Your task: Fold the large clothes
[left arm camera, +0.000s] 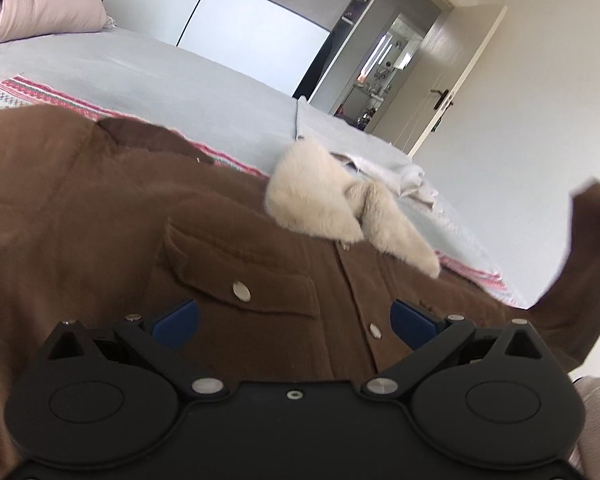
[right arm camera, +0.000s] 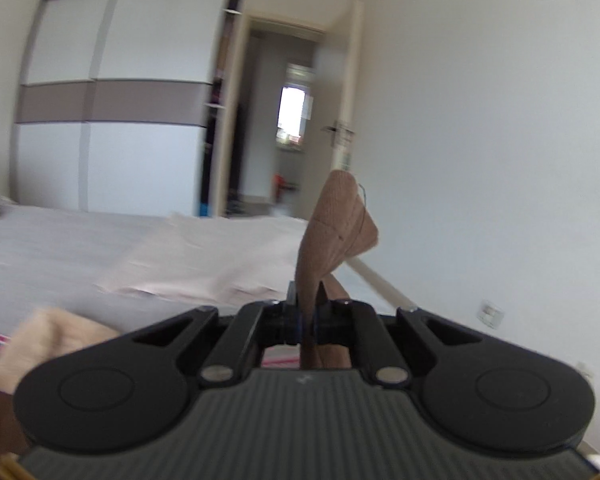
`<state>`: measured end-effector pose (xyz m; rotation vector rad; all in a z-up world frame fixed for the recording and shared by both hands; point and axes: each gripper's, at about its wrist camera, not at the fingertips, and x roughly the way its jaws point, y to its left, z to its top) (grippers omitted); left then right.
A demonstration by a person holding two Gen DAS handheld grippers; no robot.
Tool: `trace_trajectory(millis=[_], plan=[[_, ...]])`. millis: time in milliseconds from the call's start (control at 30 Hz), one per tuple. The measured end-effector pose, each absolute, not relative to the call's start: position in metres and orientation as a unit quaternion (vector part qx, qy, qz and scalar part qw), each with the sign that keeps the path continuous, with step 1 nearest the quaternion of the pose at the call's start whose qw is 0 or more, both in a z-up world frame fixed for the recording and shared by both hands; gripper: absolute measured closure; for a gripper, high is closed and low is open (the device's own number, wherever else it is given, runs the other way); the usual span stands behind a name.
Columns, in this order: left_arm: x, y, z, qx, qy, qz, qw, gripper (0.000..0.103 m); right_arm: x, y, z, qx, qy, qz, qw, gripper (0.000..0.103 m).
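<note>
Lying on the bed: the brown jacket [left arm camera: 100, 216] is spread front-up across the grey bed [left arm camera: 160, 76], over a pink-patterned cloth [left arm camera: 28, 94] whose edge shows beyond the jacket's far side.
Jacket collar: a cream fleece collar [left arm camera: 320, 196] sits at the jacket's far end, with the snap placket [left arm camera: 364, 312] running from it back toward the left gripper.
Jacket pocket: a flap chest pocket [left arm camera: 240, 284] with a silver snap lies just beside the placket, between the collar and the left gripper.
Left gripper [left arm camera: 296, 322]: it hangs above the jacket's chest with its jaws spread wide; the blue fingertips [left arm camera: 178, 322] stand either side of the pocket and placket, gripping nothing.
Right gripper [right arm camera: 308, 326]: its jaws are closed tight on a fold of the jacket's brown fabric [right arm camera: 332, 232], which stands up beyond the jaws, raised off the bed.
Lifted part, left wrist view: a brown piece of the jacket [left arm camera: 580, 272] rises off the bed on the far side of the placket from the pocket; the gripper holding it is out of this view.
Beside the collar: a crumpled pale grey cloth [left arm camera: 400, 176] lies on the bed just beyond the collar.
Beyond the jacket: folded pink bedding [left arm camera: 40, 16] sits at the bed's far corner, with a white sliding-door wardrobe [right arm camera: 116, 100] and an open door [right arm camera: 348, 92] behind the bed.
Sharpness: the right wrist view is blurred, so the bed surface there shows little detail.
</note>
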<state>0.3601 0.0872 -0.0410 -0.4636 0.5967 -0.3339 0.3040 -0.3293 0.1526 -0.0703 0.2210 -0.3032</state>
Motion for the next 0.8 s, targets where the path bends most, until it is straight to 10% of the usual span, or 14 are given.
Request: trace_trajectory(millis=[533, 800], plan=[[0.365, 0.138, -0.054, -0.363, 0.242, -0.210, 0.875, 0.000, 0.352, -0.149, 0.046, 0.055, 0.252, 0.175, 0.950, 0.098], [0.363, 0.135, -0.054, -0.373, 0.247, -0.235, 0.863, 0.002, 0.334, -0.165, -0.003, 0.128, 0.300, 0.243, 0.914, 0.040]])
